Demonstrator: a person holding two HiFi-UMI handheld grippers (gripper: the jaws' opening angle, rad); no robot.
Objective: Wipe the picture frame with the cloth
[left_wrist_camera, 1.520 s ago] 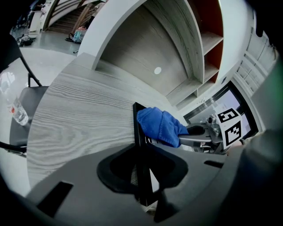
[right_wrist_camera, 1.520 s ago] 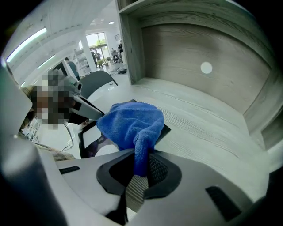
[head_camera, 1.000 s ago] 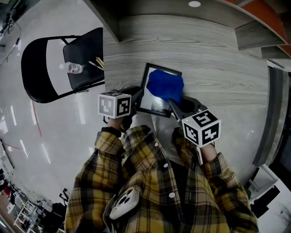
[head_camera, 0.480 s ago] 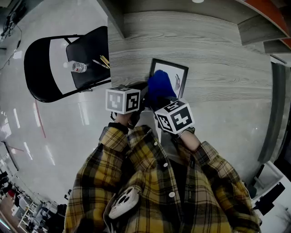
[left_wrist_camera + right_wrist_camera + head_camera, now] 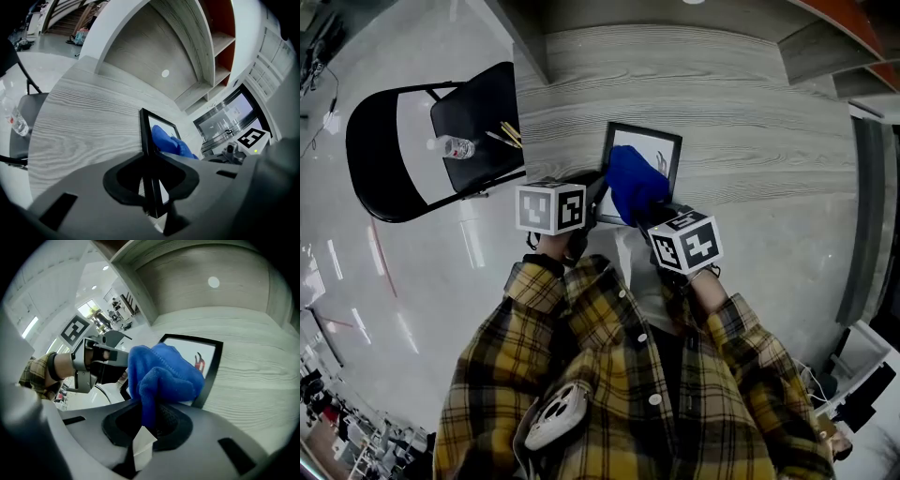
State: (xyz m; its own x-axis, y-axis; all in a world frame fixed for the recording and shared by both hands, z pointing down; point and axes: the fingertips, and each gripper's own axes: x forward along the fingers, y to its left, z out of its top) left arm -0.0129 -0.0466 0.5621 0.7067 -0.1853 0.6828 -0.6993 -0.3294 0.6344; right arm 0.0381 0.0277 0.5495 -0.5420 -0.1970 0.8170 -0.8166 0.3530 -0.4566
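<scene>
Left tool (image 5: 151, 187): jaws closed on the near side edge of the black rectangular picture frame (image 5: 146, 136). The frame runs edge-on straight ahead of this tool, out over the grey wood-grain bench (image 5: 750, 112). I cannot tell whether its far edge rests on the bench.

Right tool (image 5: 145, 420): jaws pinched on a fold of the blue fluffy cloth (image 5: 159, 373). The bulk of the cloth bunches just beyond the jaw tips and presses on the glass of the frame (image 5: 208, 355). A small white tag hangs below the jaws.

Head view: the cloth (image 5: 633, 187) covers the part of the picture nearest both tools. The far corner of the frame (image 5: 654, 155) shows bare white paper with a small dark drawing.

Change: a second ago the cloth sat higher on the glass, with my right tool (image 5: 652, 217) off to its own side. Half a second ago that tool had swung in next to the left tool (image 5: 591, 202). Now it is partway back out, and the cloth is lower on the glass. The frame has also turned a little in the left tool's hold.

Reading: a wiping stroke is under way, back and forth. The near part looks covered; the far corner probably remains.
</scene>
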